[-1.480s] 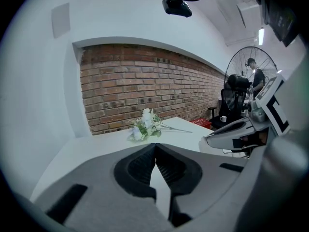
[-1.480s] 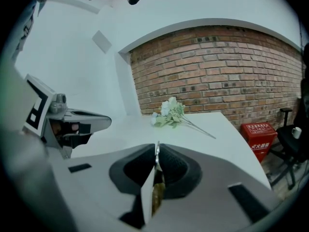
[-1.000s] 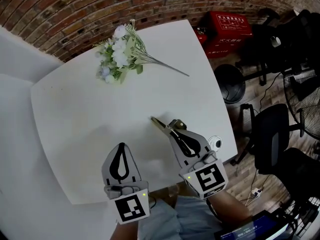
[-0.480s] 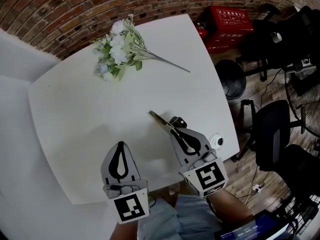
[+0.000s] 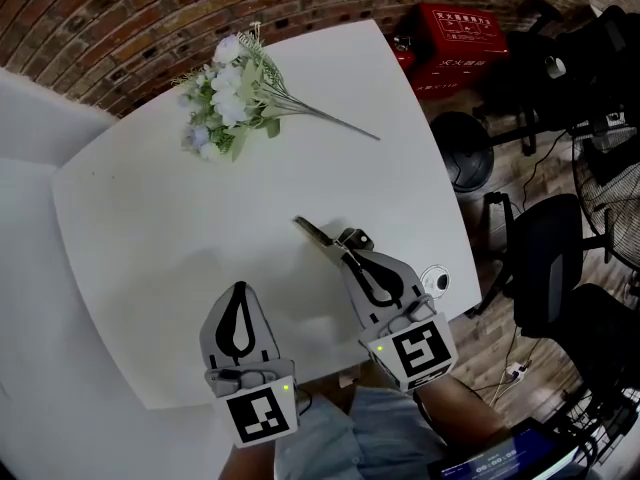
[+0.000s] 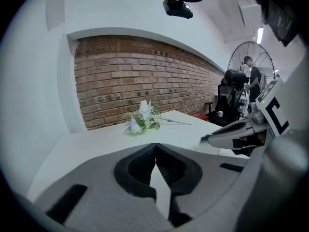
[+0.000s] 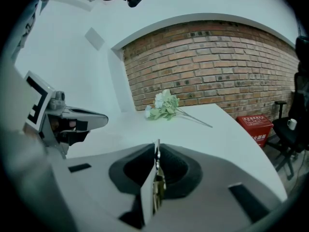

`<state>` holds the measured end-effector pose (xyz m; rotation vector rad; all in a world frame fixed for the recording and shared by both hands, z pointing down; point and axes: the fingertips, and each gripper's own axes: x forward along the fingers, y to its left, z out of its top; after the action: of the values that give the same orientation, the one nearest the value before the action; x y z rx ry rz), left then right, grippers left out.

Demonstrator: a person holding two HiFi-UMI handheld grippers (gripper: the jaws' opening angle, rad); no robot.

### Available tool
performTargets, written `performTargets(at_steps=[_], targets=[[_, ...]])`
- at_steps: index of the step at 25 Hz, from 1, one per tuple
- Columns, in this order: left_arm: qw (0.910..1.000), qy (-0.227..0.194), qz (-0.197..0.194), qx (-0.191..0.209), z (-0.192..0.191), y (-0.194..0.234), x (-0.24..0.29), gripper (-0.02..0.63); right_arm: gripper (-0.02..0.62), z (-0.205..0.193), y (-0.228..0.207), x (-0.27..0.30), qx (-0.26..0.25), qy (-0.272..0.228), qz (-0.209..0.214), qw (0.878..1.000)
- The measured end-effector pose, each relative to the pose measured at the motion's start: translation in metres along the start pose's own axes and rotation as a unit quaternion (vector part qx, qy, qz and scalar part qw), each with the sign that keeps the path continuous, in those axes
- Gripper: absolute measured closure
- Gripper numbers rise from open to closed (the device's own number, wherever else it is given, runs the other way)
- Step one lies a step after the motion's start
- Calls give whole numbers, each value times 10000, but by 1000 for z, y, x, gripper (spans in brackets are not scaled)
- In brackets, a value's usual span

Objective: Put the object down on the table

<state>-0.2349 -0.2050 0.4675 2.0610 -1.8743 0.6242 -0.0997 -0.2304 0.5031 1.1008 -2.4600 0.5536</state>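
A white surface (image 5: 150, 228) with rounded corners stands before a red-brown brick wall (image 5: 150, 28); a red box (image 5: 455, 43) and a black office chair (image 5: 545, 268) occupy the floor to the right.

A bunch of white and pale-green artificial flowers (image 5: 225, 108) lies at the far edge of the surface, its stems pointing right, well apart from both grippers and so leaving the near middle free for the placement.

The right gripper (image 5: 348, 250) reaches over the near right part of the surface and carries a thin brass-coloured metal object (image 5: 315, 235). The object projects from the tips toward the centre of the surface. In the right gripper view it stands edge-on between the two dark pads, which bear on its flat faces, a hold that suits so thin a piece. The jaws are opening at this moment, with the object between them. Judged from this, the release is beginning. Whether the object's tip already touches the surface cannot be told.

The left gripper (image 5: 238, 290) hovers over the near edge beside the right one, its jaws together with nothing between them. It plays no part in the placement and stays out of the way.
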Motion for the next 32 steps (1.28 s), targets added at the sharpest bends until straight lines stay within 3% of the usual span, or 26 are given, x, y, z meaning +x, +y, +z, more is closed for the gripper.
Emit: performTargets(at_steps=[7, 32], targets=[[10000, 8, -14, 19, 0, -1, 3, 597, 546, -3, -10, 1, -194, -143, -91, 9997], [9999, 141, -49, 73, -4, -2, 16, 597, 500, -11, -33, 11, 157, -125, -107, 9997]])
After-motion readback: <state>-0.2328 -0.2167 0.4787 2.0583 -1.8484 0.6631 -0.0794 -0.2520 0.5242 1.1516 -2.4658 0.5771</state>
